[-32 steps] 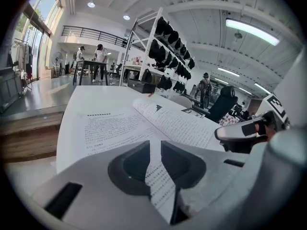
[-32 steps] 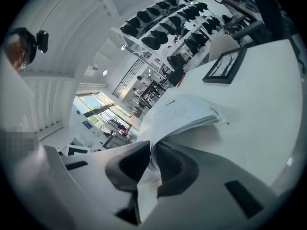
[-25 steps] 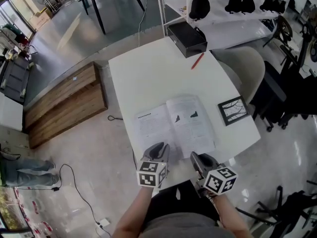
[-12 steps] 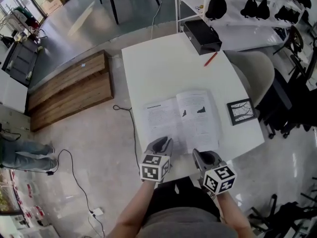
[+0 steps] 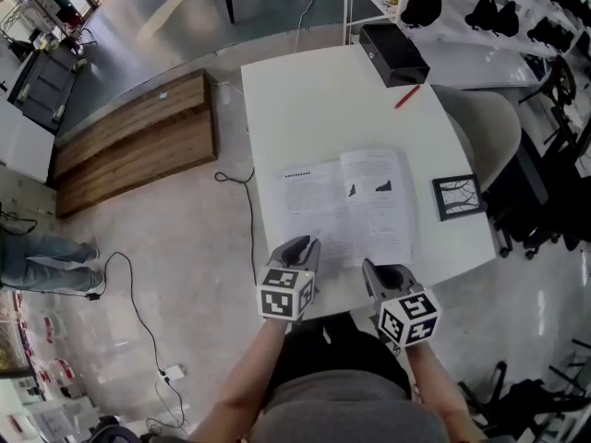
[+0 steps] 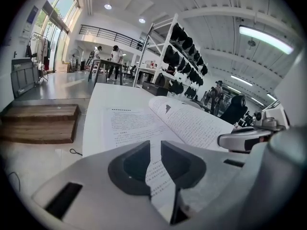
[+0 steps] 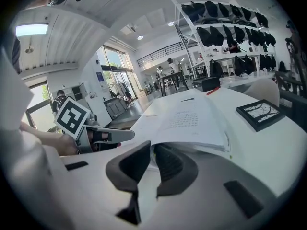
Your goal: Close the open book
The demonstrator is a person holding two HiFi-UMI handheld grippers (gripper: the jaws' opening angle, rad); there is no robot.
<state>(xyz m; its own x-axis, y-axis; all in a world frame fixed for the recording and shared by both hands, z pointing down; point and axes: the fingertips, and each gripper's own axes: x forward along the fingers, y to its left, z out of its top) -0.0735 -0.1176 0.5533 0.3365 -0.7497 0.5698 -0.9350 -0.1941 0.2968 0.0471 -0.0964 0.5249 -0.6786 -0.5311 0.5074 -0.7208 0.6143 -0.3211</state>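
Note:
The open book (image 5: 346, 206) lies flat on the white table (image 5: 314, 109), with printed pages facing up. My left gripper (image 5: 297, 245) hovers at the near edge of the left page, which shows in the left gripper view (image 6: 139, 123) past the jaws. There the left gripper (image 6: 155, 145) has only a thin slit between its pads and holds nothing. My right gripper (image 5: 380, 270) sits at the table's near edge, just short of the right page's corner. In the right gripper view the right gripper (image 7: 152, 147) is likewise closed to a slit and empty, with the stack of pages (image 7: 192, 121) just beyond it.
A framed picture (image 5: 459, 197) lies right of the book. A red pen (image 5: 407, 96) and a black box (image 5: 393, 53) are at the table's far end. A pale chair (image 5: 485, 123) stands to the right, and a wooden bench (image 5: 134, 141) and a floor cable (image 5: 235, 178) to the left.
The head view has swung, so the table sits higher and further right. The left gripper has crept a little along the book's near edge. The right gripper has rolled in place. The book still lies open.

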